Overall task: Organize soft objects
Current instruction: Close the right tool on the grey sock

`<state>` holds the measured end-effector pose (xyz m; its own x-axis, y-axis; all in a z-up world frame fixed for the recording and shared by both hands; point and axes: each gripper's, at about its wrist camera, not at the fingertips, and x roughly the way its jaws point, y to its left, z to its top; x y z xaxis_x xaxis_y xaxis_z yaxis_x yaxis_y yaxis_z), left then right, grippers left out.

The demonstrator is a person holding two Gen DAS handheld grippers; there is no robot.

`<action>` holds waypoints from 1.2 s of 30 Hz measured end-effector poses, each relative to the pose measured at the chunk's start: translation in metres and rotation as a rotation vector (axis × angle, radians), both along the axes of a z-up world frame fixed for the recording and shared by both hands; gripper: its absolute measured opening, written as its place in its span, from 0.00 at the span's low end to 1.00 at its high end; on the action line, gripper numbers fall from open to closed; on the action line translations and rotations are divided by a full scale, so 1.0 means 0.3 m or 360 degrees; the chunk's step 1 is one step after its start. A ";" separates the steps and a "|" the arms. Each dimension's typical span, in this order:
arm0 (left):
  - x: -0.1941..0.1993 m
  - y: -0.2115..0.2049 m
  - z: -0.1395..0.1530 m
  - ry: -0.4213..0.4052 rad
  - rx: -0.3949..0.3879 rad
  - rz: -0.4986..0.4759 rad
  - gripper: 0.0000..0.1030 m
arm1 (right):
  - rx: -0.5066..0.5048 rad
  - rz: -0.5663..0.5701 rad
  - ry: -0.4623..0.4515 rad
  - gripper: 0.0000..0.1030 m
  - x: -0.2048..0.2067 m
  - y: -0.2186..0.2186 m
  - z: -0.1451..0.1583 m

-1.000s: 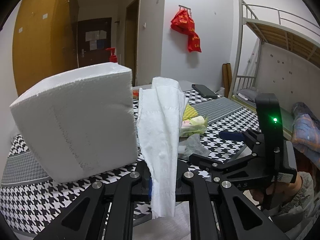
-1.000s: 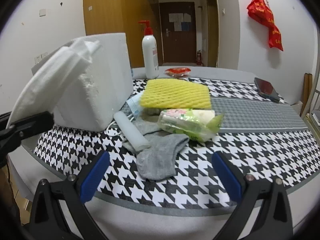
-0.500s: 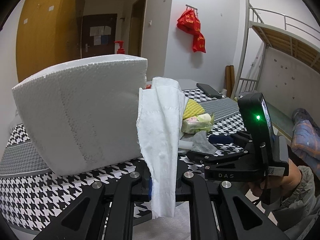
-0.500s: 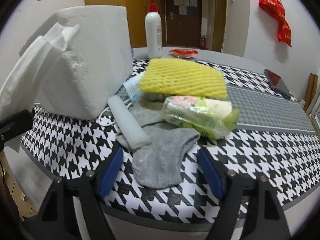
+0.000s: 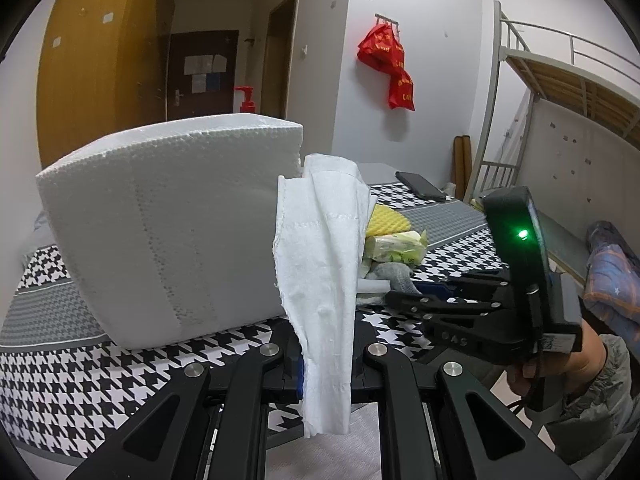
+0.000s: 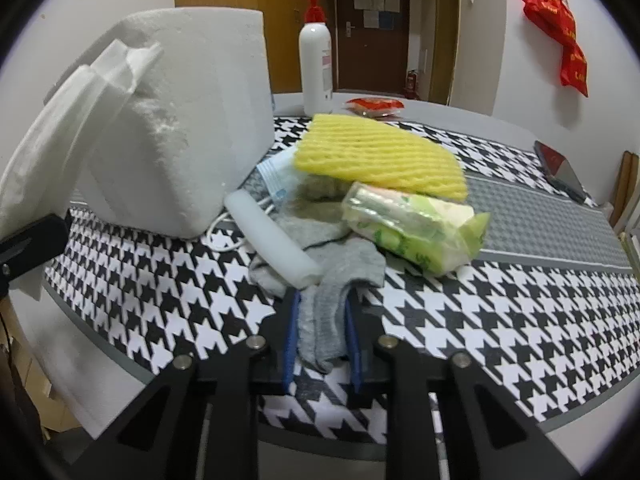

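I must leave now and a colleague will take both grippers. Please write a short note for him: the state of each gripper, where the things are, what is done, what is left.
Left gripper: shut on a tissue, held up beside the tissue block.
Right gripper: closing on the grey sock at the table's near edge.
On the table: white tube lying on the sock, tissue pack, yellow foam, mask.
Done: nothing sorted yet that I can see.
Left: lift the sock, place the tissue, sort the rest.
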<state>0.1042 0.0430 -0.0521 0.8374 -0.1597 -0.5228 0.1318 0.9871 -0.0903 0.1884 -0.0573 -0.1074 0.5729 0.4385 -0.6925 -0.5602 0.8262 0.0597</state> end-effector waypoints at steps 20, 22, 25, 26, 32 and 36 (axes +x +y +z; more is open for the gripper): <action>-0.092 0.017 0.005 -0.0061 0.0013 0.0010 0.13 | 0.0077 -0.0095 -0.0002 0.19 -0.054 -0.063 0.044; -0.096 0.018 0.002 -0.0059 0.0013 0.0012 0.13 | 0.0070 -0.0103 0.0007 0.26 -0.052 -0.062 0.035; -0.099 0.022 -0.003 -0.0054 0.0012 0.0014 0.13 | 0.0073 -0.0114 0.0002 0.43 -0.046 -0.064 0.031; -0.101 0.021 -0.003 -0.0053 0.0010 0.0016 0.13 | 0.0072 -0.0118 -0.0001 0.47 -0.044 -0.065 0.028; -0.104 0.025 0.001 -0.0048 0.0002 0.0031 0.13 | 0.0078 -0.0139 0.0017 0.55 -0.018 -0.059 0.013; -0.106 0.038 -0.005 -0.0042 -0.0007 0.0044 0.13 | 0.0076 -0.0111 0.0016 0.55 -0.012 -0.038 0.009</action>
<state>0.0724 0.0543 -0.0535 0.8551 -0.1382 -0.4997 0.1067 0.9901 -0.0912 0.1846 -0.0687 -0.1046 0.5961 0.4306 -0.6777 -0.5008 0.8591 0.1053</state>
